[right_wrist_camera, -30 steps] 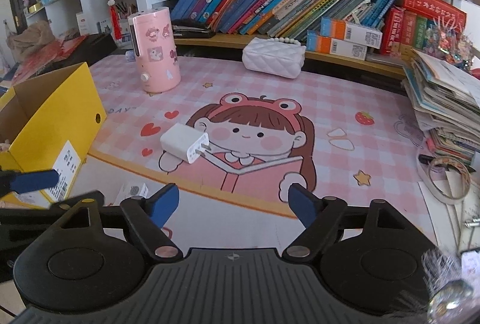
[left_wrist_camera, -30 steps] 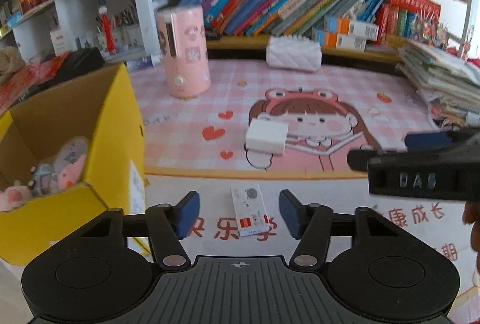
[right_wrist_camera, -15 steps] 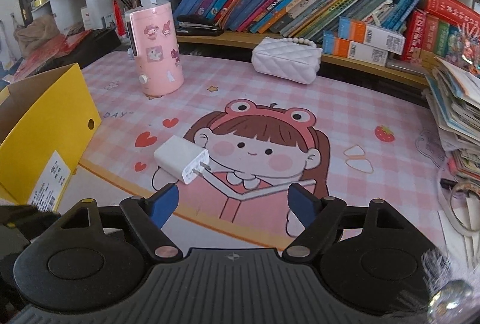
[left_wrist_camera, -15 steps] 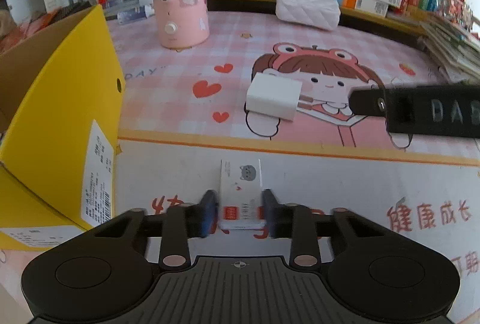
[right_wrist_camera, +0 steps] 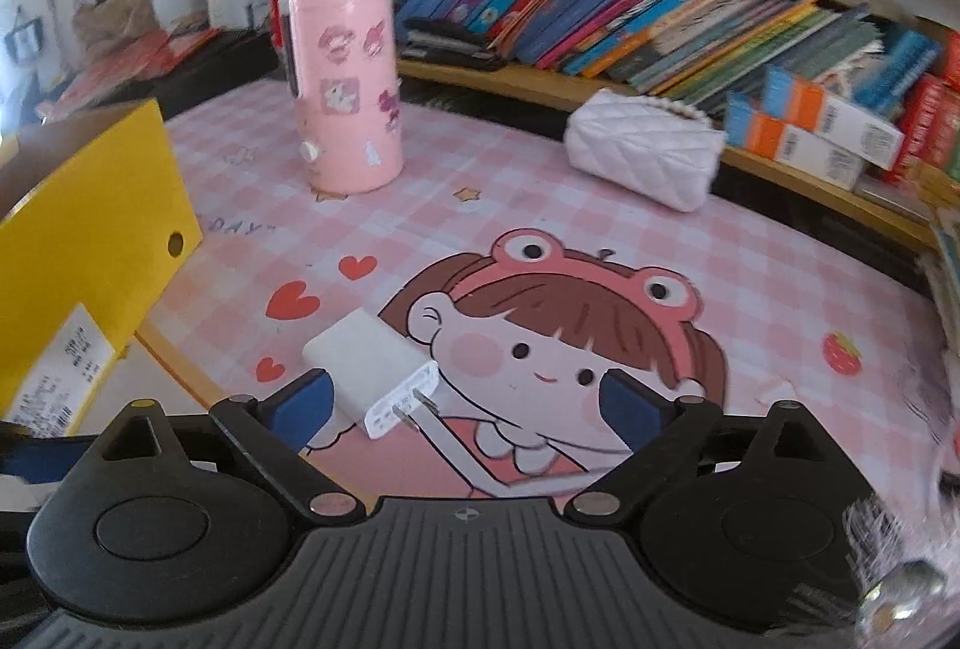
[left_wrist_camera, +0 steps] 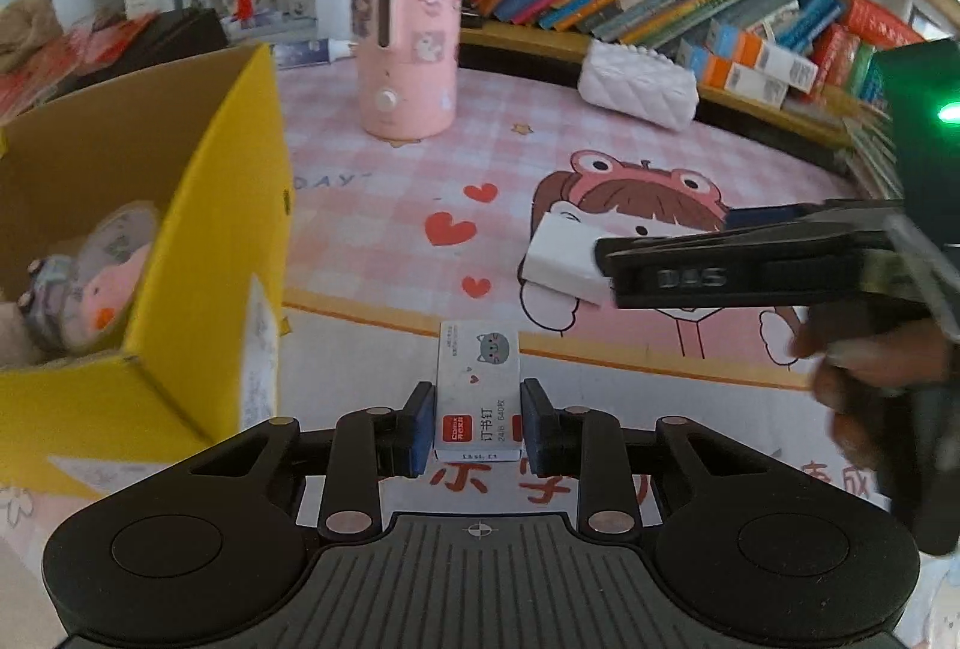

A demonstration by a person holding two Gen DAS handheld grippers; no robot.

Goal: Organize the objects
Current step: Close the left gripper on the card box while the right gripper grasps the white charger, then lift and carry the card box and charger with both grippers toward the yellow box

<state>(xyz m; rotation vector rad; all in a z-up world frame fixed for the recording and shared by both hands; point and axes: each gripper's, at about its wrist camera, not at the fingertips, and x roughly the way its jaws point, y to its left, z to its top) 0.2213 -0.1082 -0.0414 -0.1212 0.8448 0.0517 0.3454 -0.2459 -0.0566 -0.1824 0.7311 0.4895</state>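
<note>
A small white staple box (left_wrist_camera: 478, 395) with a cat picture and a red label sits between the blue pads of my left gripper (left_wrist_camera: 478, 427), which is shut on it. A white plug charger (right_wrist_camera: 373, 371) lies on the pink cartoon mat (right_wrist_camera: 600, 241), also seen as the charger (left_wrist_camera: 564, 256) in the left wrist view. My right gripper (right_wrist_camera: 465, 400) is wide and its jaws are opening. The charger lies between them, close to the left pad (right_wrist_camera: 303, 403), with no pad pressing it. The yellow cardboard box (left_wrist_camera: 228, 205) stands at left.
Soft toys (left_wrist_camera: 90, 283) lie inside the yellow box. A pink cylinder with stickers (right_wrist_camera: 345, 87) and a white quilted pouch (right_wrist_camera: 642, 153) stand at the back of the mat. Book shelves (right_wrist_camera: 630, 12) run behind. A hand (left_wrist_camera: 864, 367) holds the right gripper's body.
My left gripper closed on the staple box and shifted slightly with it. My right gripper moved forward and down to the charger and its jaws widened around it.
</note>
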